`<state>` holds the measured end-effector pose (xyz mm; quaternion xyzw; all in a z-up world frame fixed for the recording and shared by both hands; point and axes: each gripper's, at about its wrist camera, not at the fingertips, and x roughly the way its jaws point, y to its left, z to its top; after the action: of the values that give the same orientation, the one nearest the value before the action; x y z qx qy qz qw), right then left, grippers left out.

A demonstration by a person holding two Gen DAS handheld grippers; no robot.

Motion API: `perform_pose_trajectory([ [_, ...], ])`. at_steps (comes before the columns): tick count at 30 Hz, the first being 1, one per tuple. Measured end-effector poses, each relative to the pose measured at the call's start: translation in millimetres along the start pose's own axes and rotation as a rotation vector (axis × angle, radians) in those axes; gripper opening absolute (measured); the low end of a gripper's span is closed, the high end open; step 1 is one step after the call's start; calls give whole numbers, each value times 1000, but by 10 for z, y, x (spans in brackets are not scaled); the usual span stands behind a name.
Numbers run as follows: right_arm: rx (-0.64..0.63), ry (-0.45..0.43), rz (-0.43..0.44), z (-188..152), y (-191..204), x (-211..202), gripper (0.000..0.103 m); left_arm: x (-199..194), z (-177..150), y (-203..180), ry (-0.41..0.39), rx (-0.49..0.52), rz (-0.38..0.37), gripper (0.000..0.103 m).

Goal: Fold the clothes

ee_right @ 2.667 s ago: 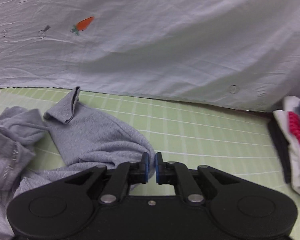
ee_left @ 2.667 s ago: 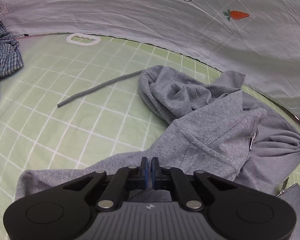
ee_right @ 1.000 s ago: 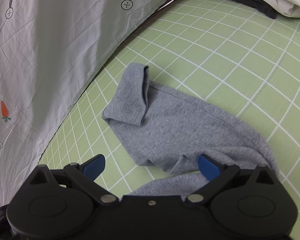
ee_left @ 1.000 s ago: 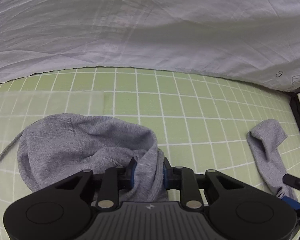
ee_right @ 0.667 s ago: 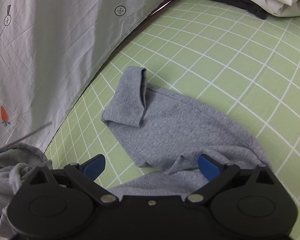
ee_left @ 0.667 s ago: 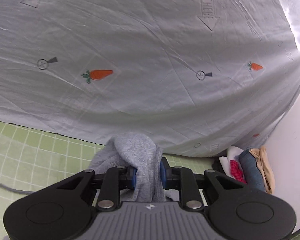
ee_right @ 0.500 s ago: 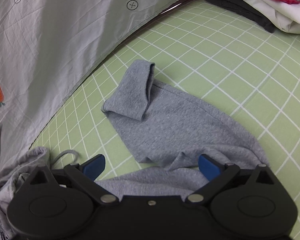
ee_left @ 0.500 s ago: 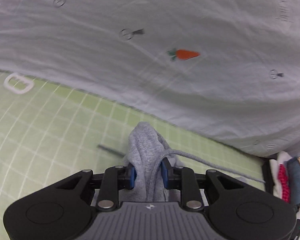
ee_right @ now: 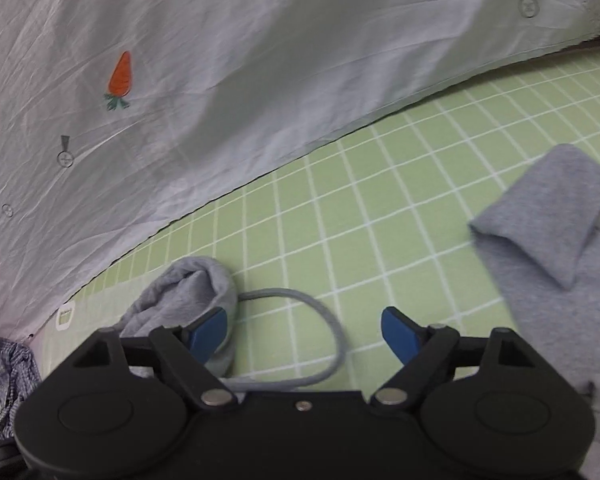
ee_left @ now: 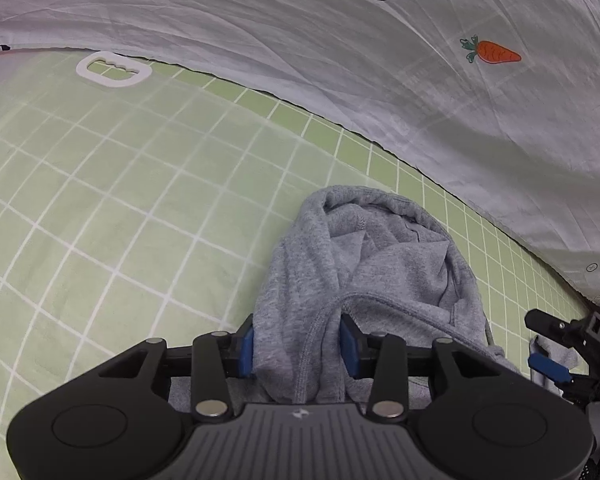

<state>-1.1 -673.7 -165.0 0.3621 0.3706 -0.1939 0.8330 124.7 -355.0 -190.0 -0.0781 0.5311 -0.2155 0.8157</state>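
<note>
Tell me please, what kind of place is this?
Probably a bed in a home, used for folding laundry. A green checked sheet covers the surface, a white carrot-print cloth lies behind it, and a grey hoodie is held by the left gripper.

Two matching black handheld grippers with blue finger pads

The left gripper [ee_left: 298, 346] has a ribbed grey centre panel bearing a small white logo, black linkage arms and silver pivot screws; the right gripper [ee_right: 302, 326] has round recessed discs on its black body, silver screws and blue pads [ee_right: 396, 330].
</note>
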Motion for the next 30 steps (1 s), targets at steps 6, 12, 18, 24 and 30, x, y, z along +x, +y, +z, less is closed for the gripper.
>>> perform_pose_trajectory([
  [6, -52, 119, 69, 60, 407, 472, 76, 94, 62, -64, 16, 39, 7, 42],
  [12, -267, 97, 34, 259, 603, 442, 6, 74, 317, -389, -12, 204, -9, 16],
  [18, -290, -260, -44, 1051, 523, -194, 6, -209, 932, -590, -189, 69, -139, 17],
  [24, -248, -238, -153, 1209, 112, -261, 54, -156, 1127, -761, -204, 109, -35, 45],
  [30, -168, -192, -217, 407, -500, -639, 56, -363, 365, -394, -106, 170, 36, 60],
])
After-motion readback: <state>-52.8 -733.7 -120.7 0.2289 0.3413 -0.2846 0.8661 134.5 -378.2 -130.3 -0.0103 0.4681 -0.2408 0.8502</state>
